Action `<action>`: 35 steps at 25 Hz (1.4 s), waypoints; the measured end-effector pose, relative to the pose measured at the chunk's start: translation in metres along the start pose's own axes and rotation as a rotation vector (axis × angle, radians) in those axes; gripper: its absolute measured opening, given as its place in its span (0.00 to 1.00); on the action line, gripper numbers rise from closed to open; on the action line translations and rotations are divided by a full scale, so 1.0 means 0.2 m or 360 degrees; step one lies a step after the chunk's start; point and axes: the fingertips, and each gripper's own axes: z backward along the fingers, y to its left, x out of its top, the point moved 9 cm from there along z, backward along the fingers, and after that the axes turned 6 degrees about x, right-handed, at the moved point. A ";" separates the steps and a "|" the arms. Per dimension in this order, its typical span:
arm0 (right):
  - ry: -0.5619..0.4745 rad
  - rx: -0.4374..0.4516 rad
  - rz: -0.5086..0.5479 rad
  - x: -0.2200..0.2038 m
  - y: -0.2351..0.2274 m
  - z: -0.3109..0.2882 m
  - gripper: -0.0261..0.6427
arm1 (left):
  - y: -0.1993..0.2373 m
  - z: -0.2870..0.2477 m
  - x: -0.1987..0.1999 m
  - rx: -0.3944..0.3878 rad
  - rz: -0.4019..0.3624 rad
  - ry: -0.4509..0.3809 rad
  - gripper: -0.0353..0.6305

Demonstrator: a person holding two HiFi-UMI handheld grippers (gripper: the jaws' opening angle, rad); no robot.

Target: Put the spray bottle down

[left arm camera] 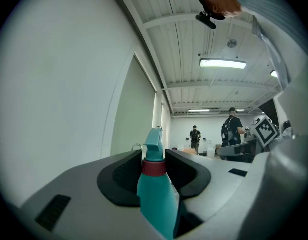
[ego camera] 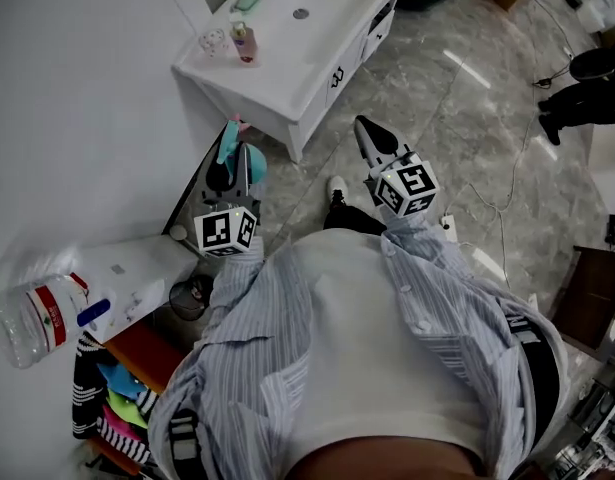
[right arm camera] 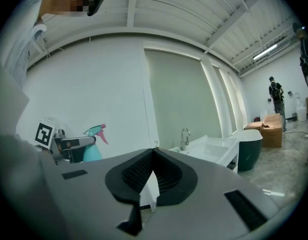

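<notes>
Two grippers sit mid-frame in head view: left gripper (ego camera: 236,160) fingers clamp the teal spray bottle (left arm camera: 156,196) at its neck; right gripper (right arm camera: 150,156) fingers pressed together, holding nothing.

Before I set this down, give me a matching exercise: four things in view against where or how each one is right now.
Things:
1. spray bottle
2. right hand-held gripper
3. water bottle
4. pink bottle

States:
A. stands on the white vanity
B. jaws together, nothing between them
C. at the head view's lower left, red label
D. clamped in the left hand-held gripper

Pairs: 1-D, 2-B, 3-C, 4-A
</notes>
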 end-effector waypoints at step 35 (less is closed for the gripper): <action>0.0149 0.0022 -0.0053 -0.03 -0.99 -1.21 0.06 | 0.16 -1.77 -0.36 -0.0319 -0.0043 0.0108 0.26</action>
